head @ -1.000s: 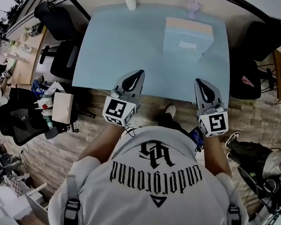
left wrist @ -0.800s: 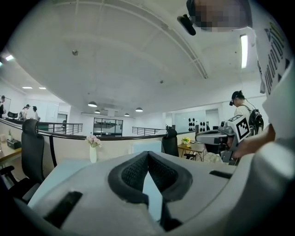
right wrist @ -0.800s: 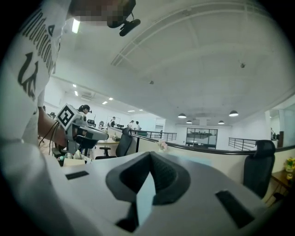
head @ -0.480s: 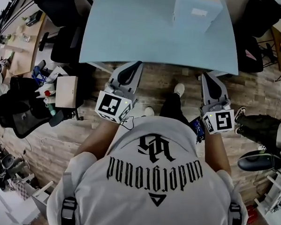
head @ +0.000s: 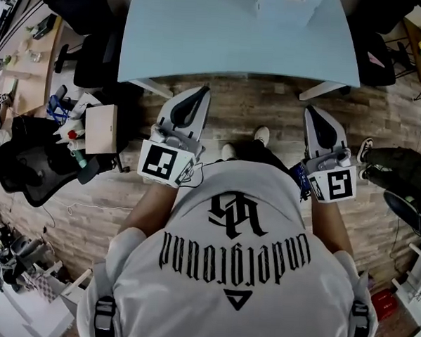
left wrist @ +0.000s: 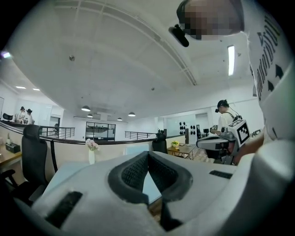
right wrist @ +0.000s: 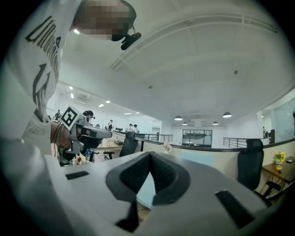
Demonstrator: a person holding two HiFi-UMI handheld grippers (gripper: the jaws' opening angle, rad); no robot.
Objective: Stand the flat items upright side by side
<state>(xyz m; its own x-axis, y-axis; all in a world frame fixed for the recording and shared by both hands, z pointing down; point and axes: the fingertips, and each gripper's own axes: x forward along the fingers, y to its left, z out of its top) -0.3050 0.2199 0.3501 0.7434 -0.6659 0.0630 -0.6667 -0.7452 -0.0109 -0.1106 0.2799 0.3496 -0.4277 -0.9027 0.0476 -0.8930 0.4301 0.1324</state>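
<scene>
So, containers first: only one pale box [head: 282, 0] can be seen on the light blue table [head: 203, 37], at the far edge and mostly cut off by the frame. What's in it can't be made out, and no separate flat items are spotted anywhere, so that box is the only candidate for the task stuff. One small vase [left wrist: 91, 154] with a pale flower in it is seen at the table's far side in the left gripper view. One tan cardboard box [head: 100, 128] is parked on the wooden floor [head: 249, 110] at the left, among clutter, contents not readable. Counts: two grippers, each with one marker cube. The left gripper [head: 200, 93] and the right gripper [head: 310, 111] are both held low over the floor, just short of the table's near edge and well apart from the pale box. In the gripper views the left gripper's jaws are pressed together with nothing between them, and the same is seen for the right gripper. Black office chairs [head: 28, 165] are scattered around the table; an exact count can't be given.
</scene>
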